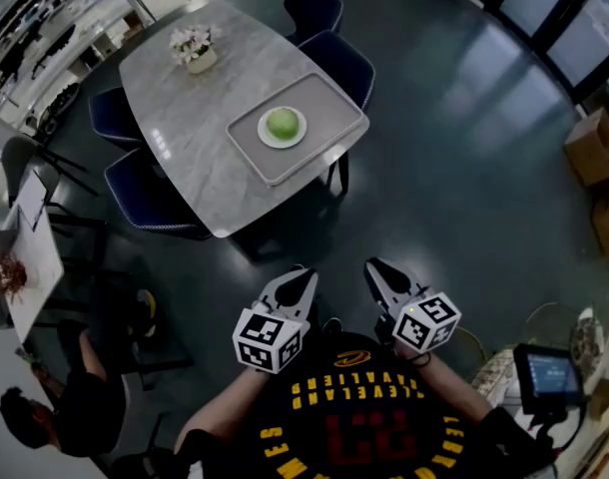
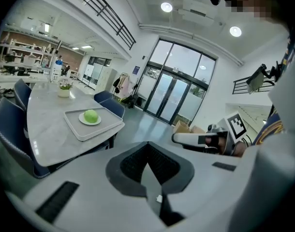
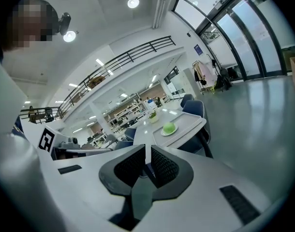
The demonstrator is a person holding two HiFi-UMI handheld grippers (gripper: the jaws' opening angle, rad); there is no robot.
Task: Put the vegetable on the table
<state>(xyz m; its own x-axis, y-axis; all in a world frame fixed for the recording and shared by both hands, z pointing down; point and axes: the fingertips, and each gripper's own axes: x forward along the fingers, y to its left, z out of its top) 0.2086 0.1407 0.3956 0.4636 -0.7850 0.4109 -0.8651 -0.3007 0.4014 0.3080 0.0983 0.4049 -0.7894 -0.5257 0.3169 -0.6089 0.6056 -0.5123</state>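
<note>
Both pairs of jaws are carrying nothing. Those of the left gripper [image 2: 147, 144] are sitting closed, pads meeting at the tip, while those of the right gripper [image 3: 147, 151] are standing a narrow slit apart with only air between them. The person is holding both close to the body, well apart from the bench [image 1: 185, 118], with a stretch of dark floor [image 1: 454, 168] lying between.

The vegetable [image 1: 283, 123] is resting on a white plate [image 1: 263, 136], which is sitting on a grey tray [image 1: 324, 98] near the bench corner closest to the person. It is looking like a round, pale green head, smooth-skinned and domed, roughly filling the middle of the plate. I cannot tell its kind from here.

As I am reading it, the approach is only beginning. To do it well, the person should be walking up to that near corner and opening one pair of jaws wide before coming down, since the head is round and is likely to roll or slip from a shallow pinch. Gripping across its widest part and lifting straight up should be keeping the plate from dragging. Bare marble beside the tray, away from the flower pot [image 1: 195, 48], is offering room to set it down.
</note>
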